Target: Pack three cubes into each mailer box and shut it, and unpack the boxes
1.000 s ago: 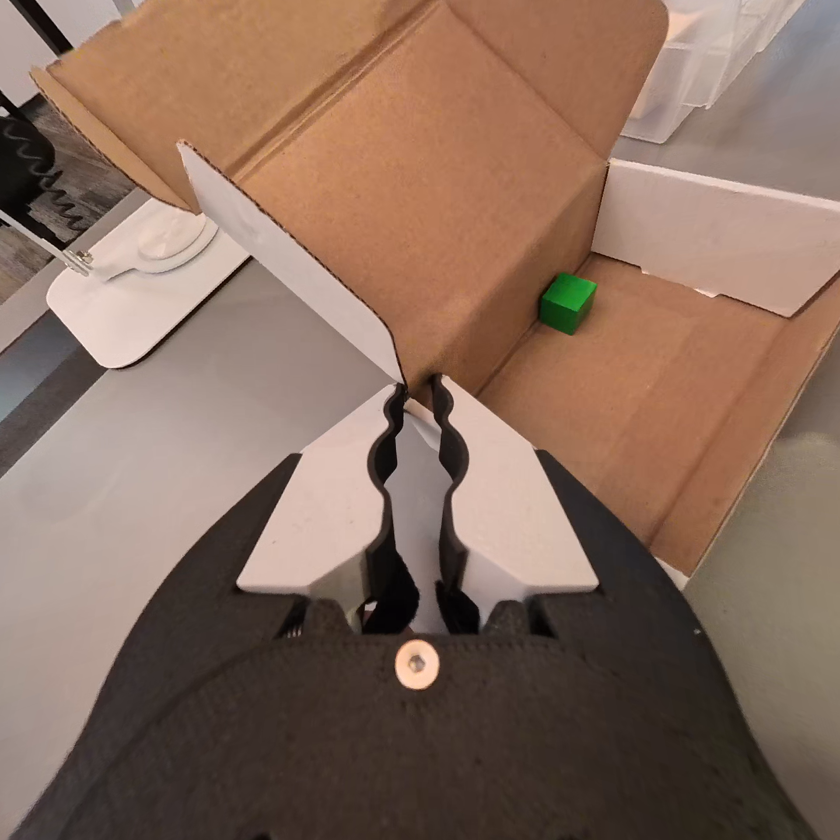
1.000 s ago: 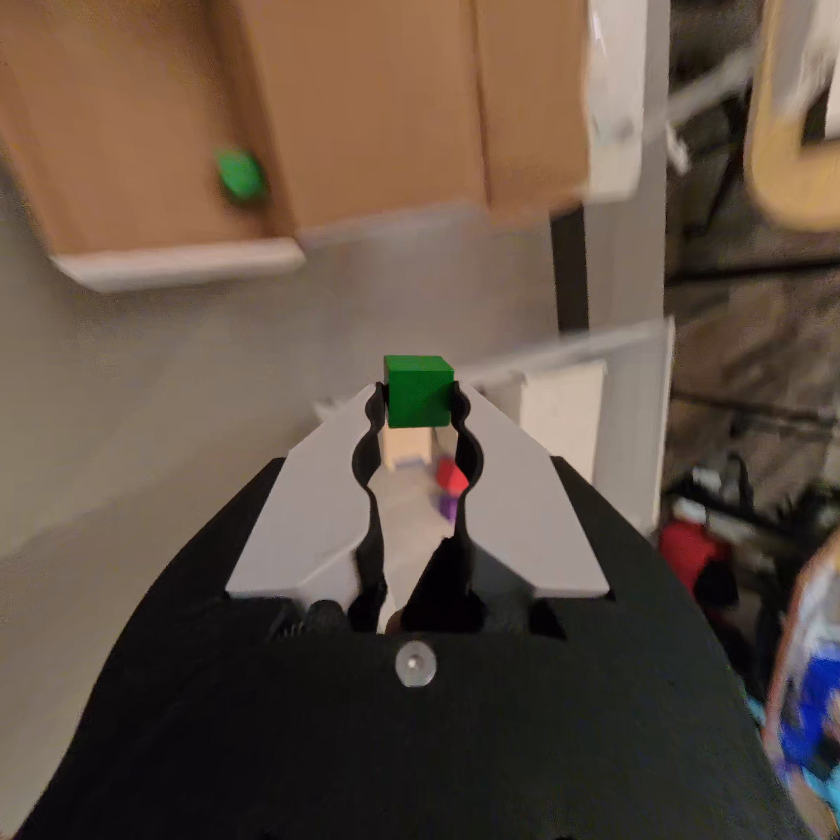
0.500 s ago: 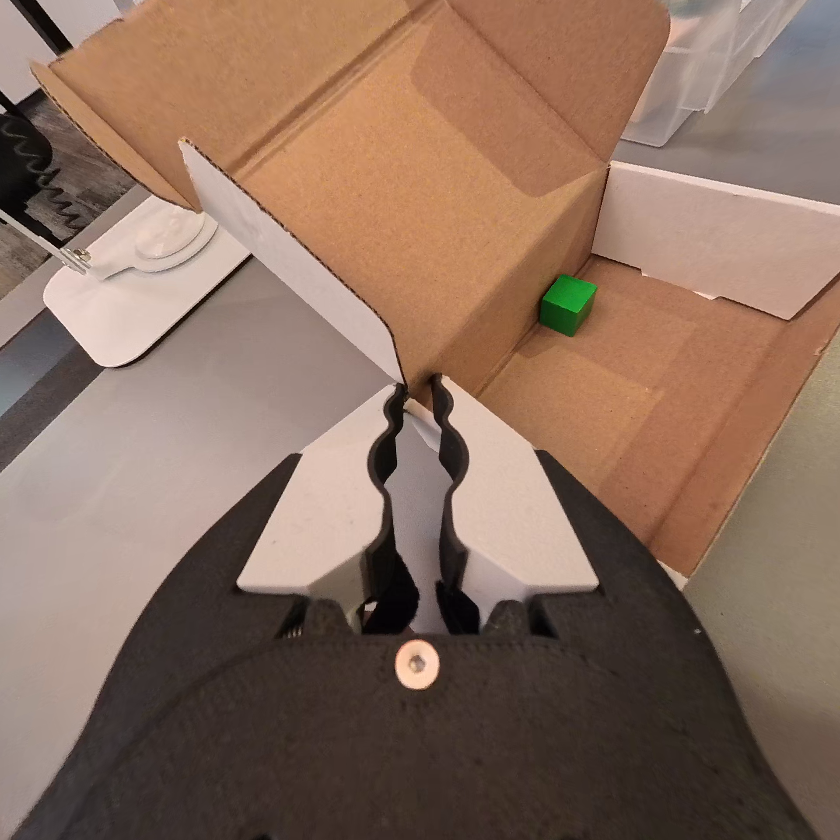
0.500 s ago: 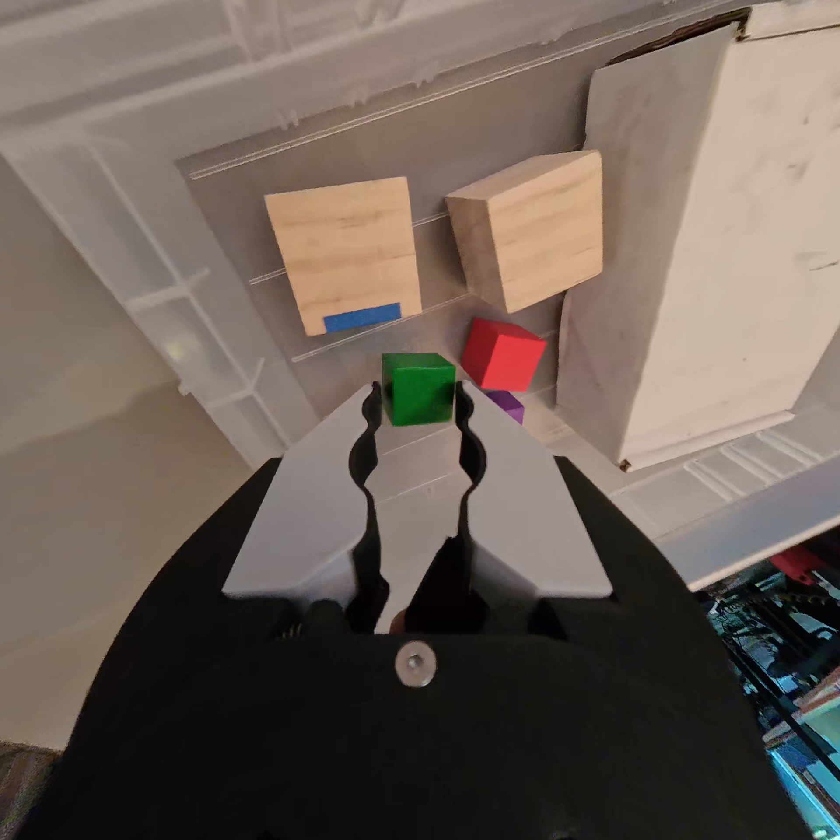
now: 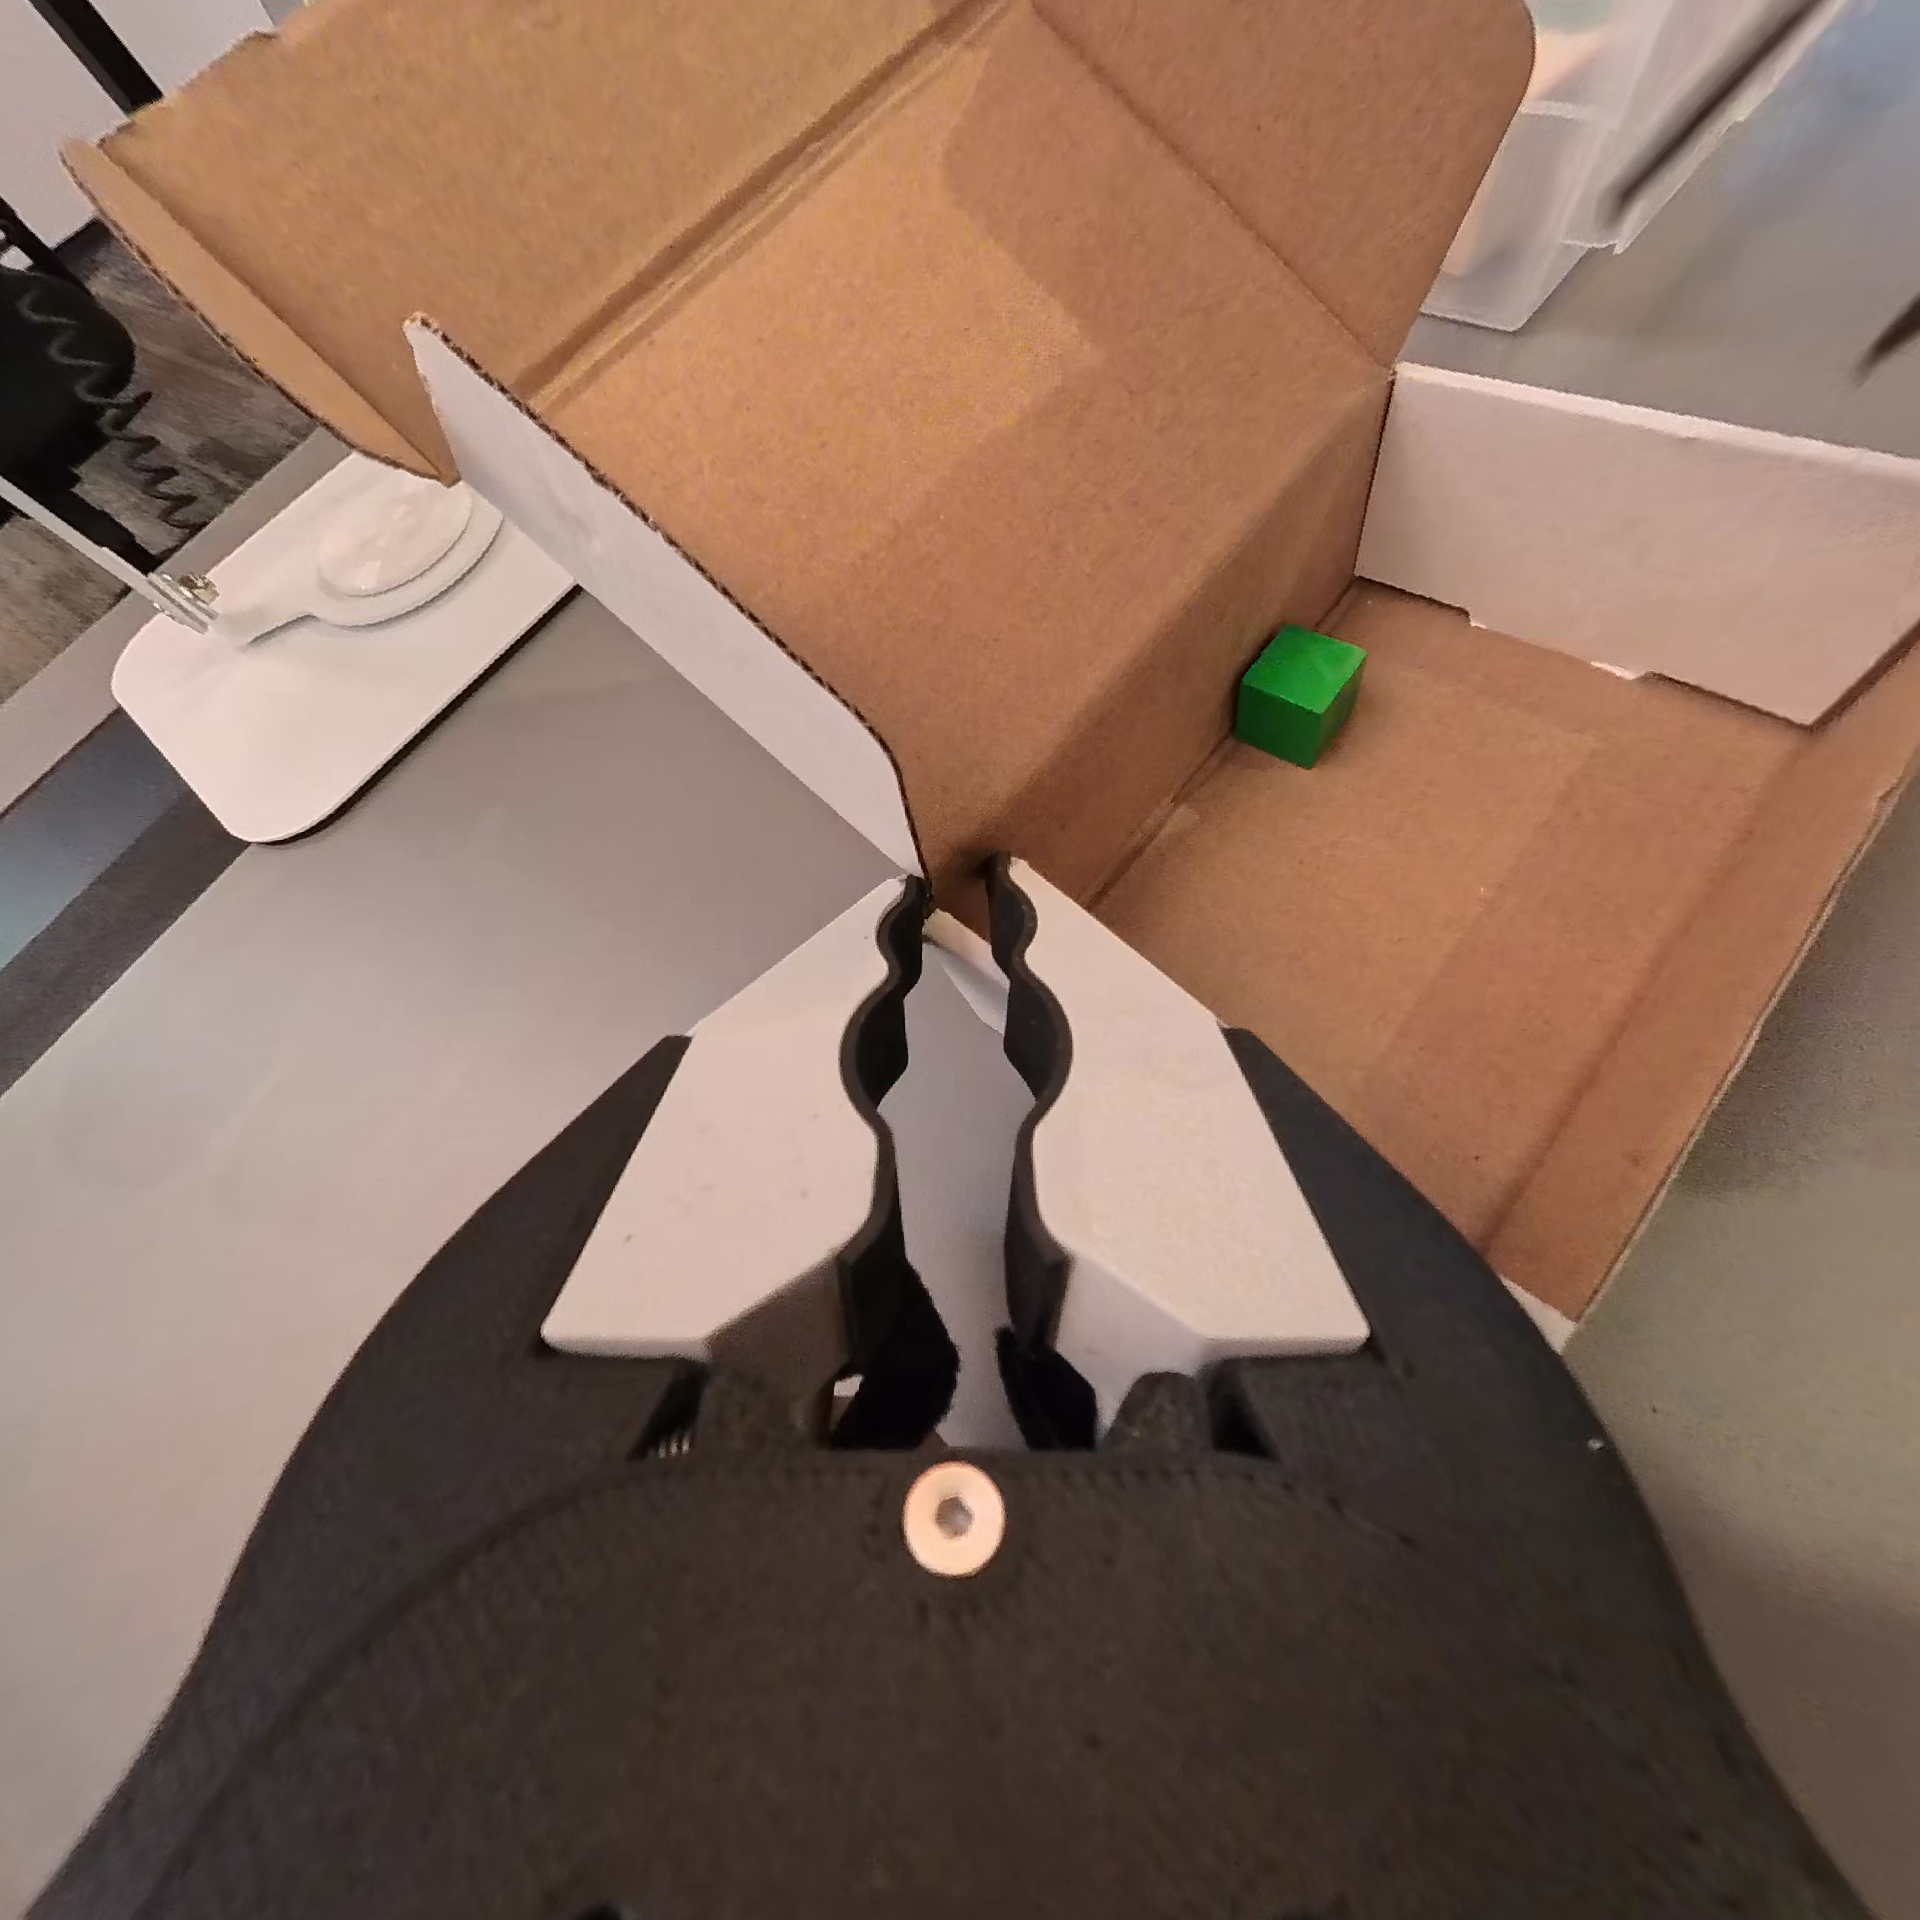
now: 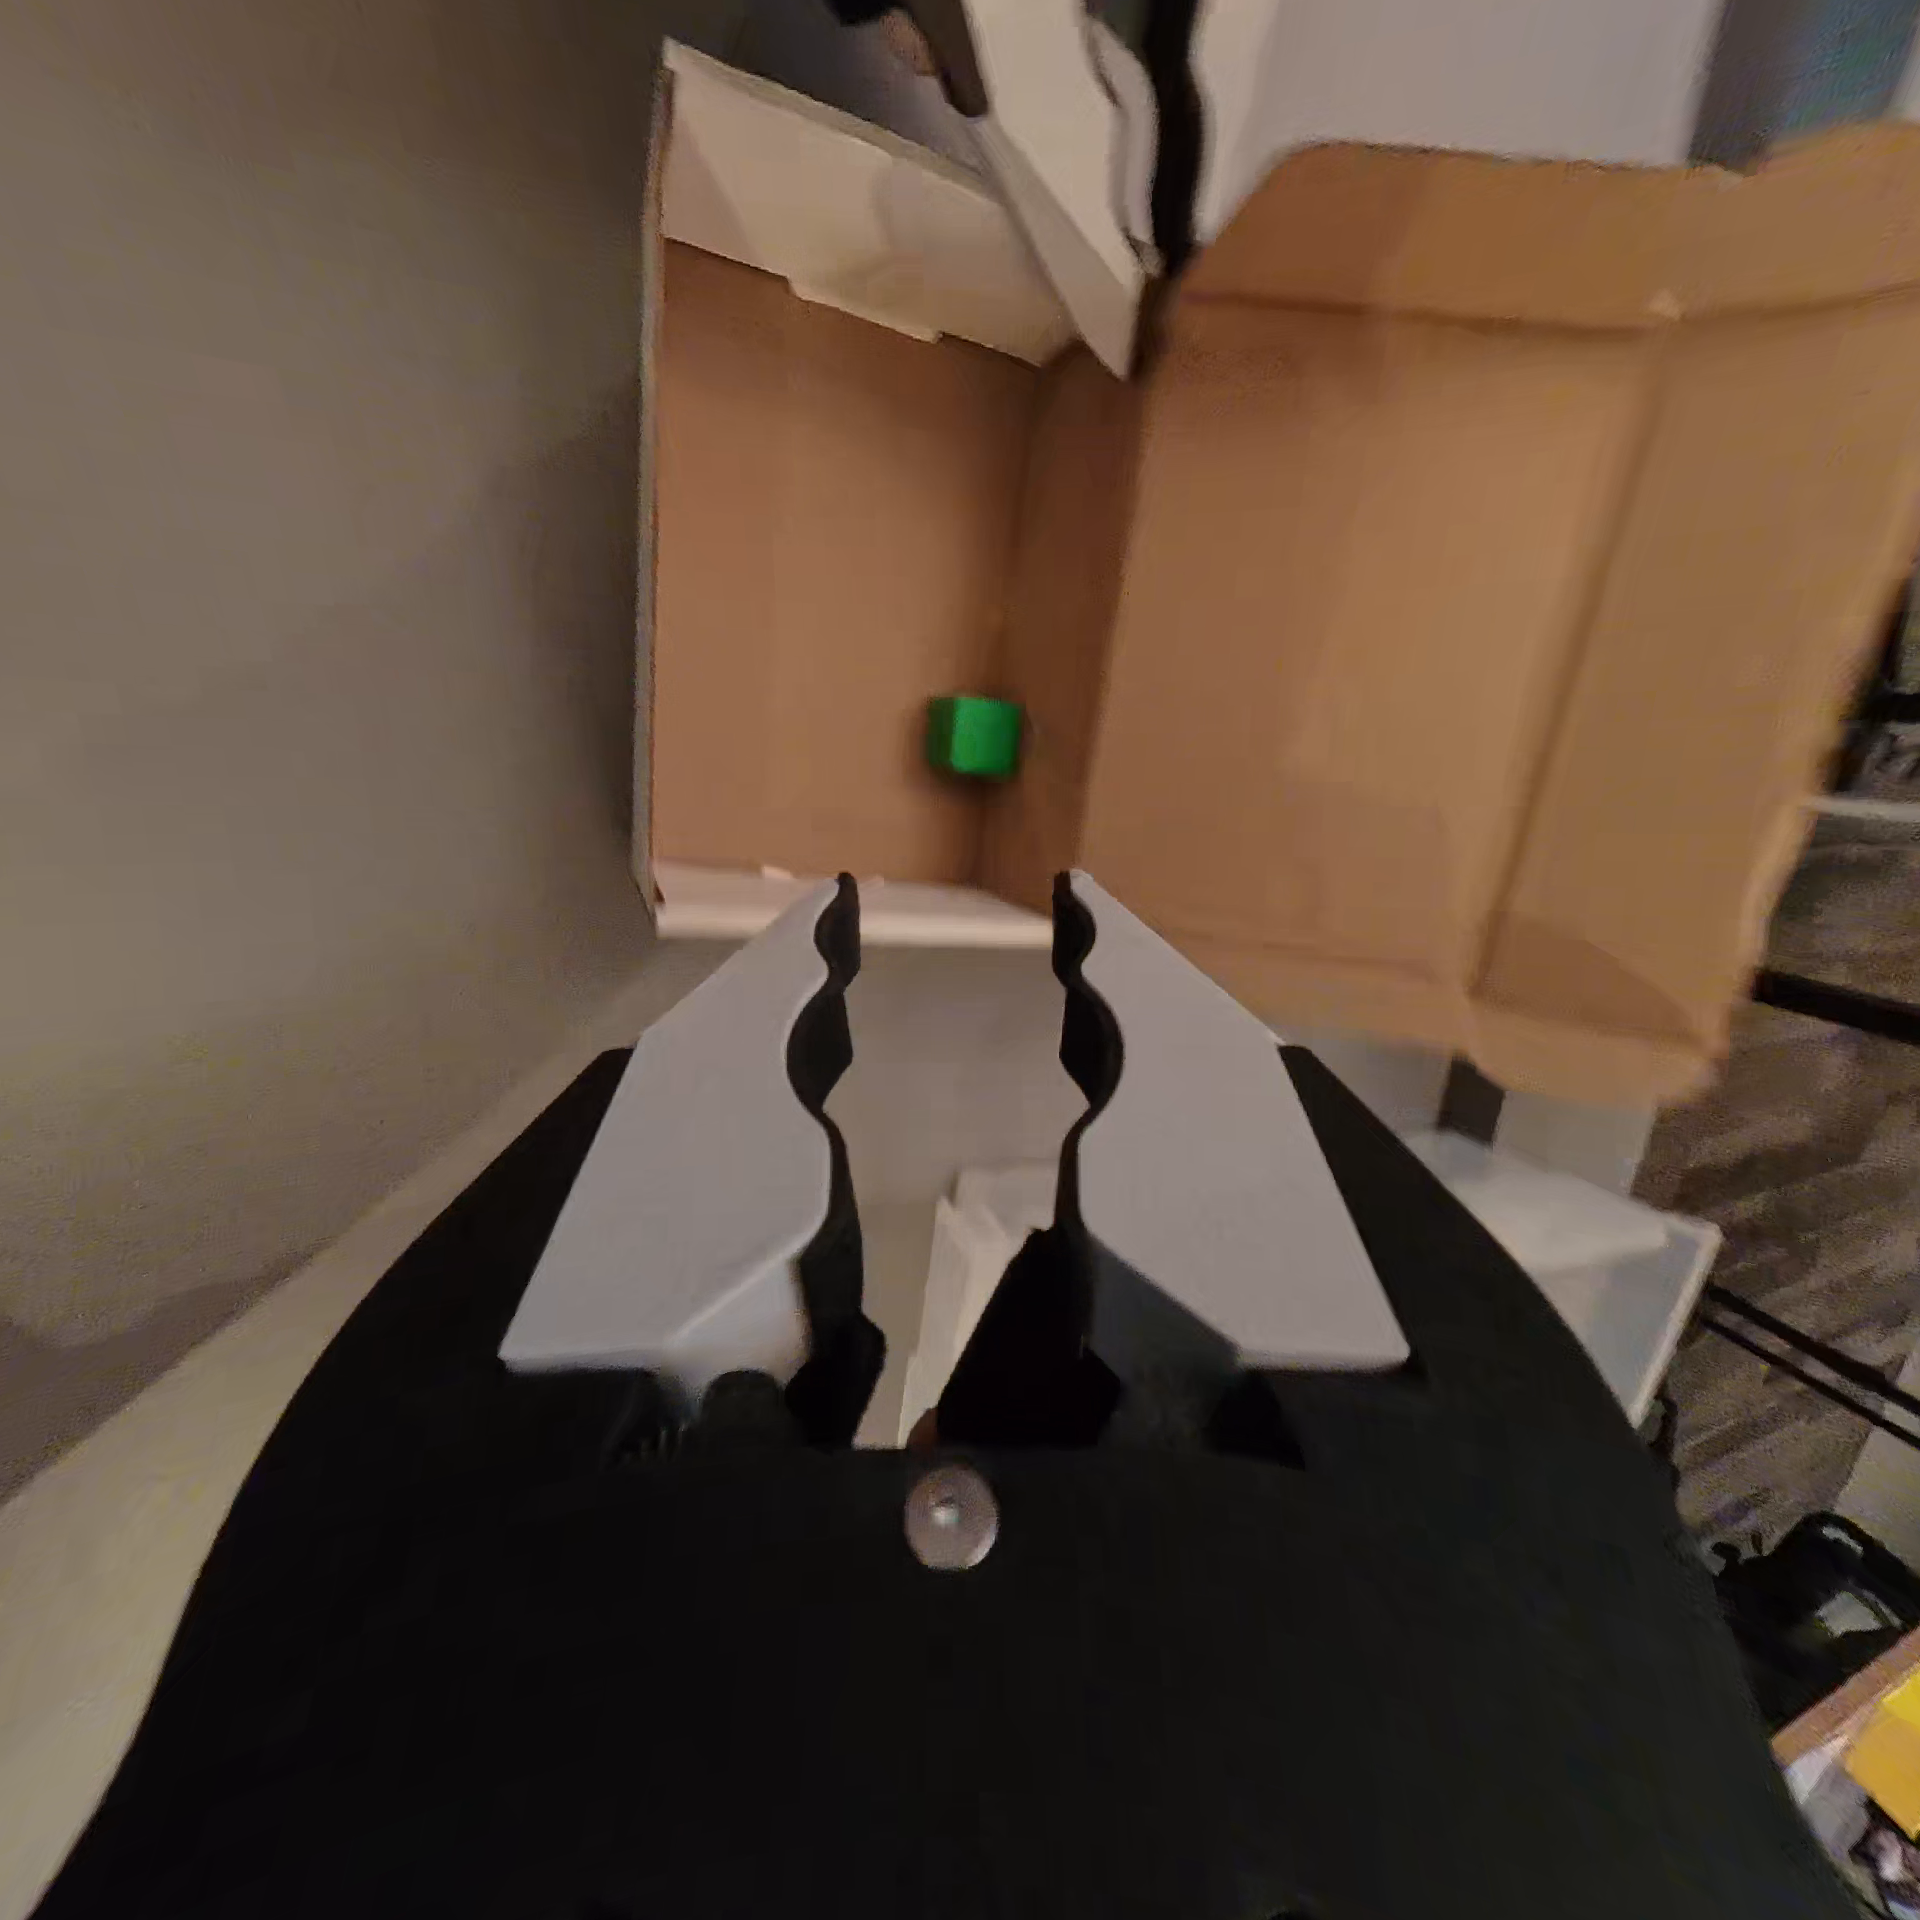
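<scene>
The left hand-held gripper (image 5: 954, 896) is pinching the near corner of the open mailer box (image 5: 1475, 935), at the bottom of a white side flap (image 5: 665, 613) that rises away up and to the left. Its fingers are drawn close, with only the thin cardboard between their tips. Straight ahead of it stands the raised brown lid (image 5: 883, 343), tilted back and open. Ahead and to the right, one green cube (image 5: 1299, 698) sits on the box floor, tight against the fold where the lid meets the base. To the left of this hand-held gripper, on the grey bench (image 5: 343, 1018), lies a white stand base (image 5: 281, 717). Far ahead on the right a clear plastic bin (image 5: 1621, 208) is partly in view.

The right hand-held gripper (image 6: 954, 883) is spread, with nothing between its fingers. It hovers just short of the box's near white wall, its tips over that edge. The same green cube (image 6: 975, 736) lies ahead of it, inside the mailer box (image 6: 821, 582), next to the inner crease. The lid (image 6: 1455, 623) spreads out ahead and to the right. At the far end of the box, the other hand-held gripper (image 6: 1169, 156) grips the flap, blurred. Below the right fingers, part of a clear plastic bin (image 6: 1558, 1226) shows.
</scene>
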A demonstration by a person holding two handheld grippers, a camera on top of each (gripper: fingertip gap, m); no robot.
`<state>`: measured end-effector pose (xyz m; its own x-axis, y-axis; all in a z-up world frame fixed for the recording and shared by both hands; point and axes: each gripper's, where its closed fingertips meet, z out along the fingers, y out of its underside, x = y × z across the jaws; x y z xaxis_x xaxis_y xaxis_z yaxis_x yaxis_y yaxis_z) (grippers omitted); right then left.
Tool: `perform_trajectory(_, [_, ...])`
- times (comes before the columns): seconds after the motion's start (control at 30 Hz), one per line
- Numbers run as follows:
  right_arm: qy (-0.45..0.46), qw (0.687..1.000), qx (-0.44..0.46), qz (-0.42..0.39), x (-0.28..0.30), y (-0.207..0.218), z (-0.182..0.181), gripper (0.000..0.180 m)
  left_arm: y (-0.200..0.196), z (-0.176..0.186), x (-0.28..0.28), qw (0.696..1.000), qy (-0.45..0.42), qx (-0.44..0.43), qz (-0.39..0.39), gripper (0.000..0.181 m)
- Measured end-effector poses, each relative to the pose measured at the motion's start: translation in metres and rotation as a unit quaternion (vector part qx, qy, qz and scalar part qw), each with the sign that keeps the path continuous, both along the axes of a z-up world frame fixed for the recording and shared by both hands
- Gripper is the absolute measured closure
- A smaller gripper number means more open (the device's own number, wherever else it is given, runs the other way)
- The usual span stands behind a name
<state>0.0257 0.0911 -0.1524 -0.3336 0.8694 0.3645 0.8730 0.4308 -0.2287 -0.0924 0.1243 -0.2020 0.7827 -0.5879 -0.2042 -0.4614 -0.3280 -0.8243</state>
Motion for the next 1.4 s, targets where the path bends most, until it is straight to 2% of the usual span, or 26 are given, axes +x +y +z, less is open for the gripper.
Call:
perform_trajectory(0.13, [-0.040, 0.999, -0.019, -0.024, -0.023, 0.005, -0.048, 0.143, 0.000, 0.000, 0.000, 1.000, 0.000, 0.002, 0.001, 0.170])
perform_trajectory(0.27, [-0.059, 0.997, -0.014, -0.051, -0.027, 0.017, -0.070, 0.143, 0.000, 0.001, 0.001, 1.000, 0.006, 0.006, -0.001, 0.170])
perform_trajectory(0.47, [-0.066, 0.995, -0.026, -0.073, -0.027, 0.018, -0.074, 0.160, 0.000, 0.001, 0.001, 1.000, 0.007, 0.006, -0.002, 0.170])
perform_trajectory(0.8, [-0.105, 0.985, -0.046, -0.132, -0.028, 0.021, -0.074, 0.152, 0.000, 0.000, 0.000, 1.000, 0.010, 0.006, 0.001, 0.170])
perform_trajectory(0.93, [-0.109, 0.985, -0.089, -0.102, -0.030, 0.002, -0.070, 0.168, 0.001, 0.000, 0.000, 1.000, 0.014, 0.008, 0.001, 0.170])
perform_trajectory(1.07, [-0.088, 0.989, -0.085, -0.088, -0.033, -0.001, -0.061, 0.155, 0.001, 0.000, 0.000, 1.000, 0.011, 0.008, 0.000, 0.170])
perform_trajectory(1.2, [-0.124, 0.987, -0.055, -0.081, -0.029, 0.004, -0.075, 0.146, 0.001, 0.000, 0.001, 1.000, 0.012, 0.008, 0.000, 0.170])
perform_trajectory(1.3, [-0.136, 0.984, -0.070, -0.086, -0.029, 0.001, -0.086, 0.159, 0.000, 0.001, 0.001, 1.000, 0.012, 0.009, -0.001, 0.170])
perform_trajectory(1.4, [-0.102, 0.988, -0.077, -0.085, -0.032, 0.003, -0.074, 0.159, 0.000, 0.000, 0.000, 1.000, 0.016, 0.011, 0.000, 0.170])
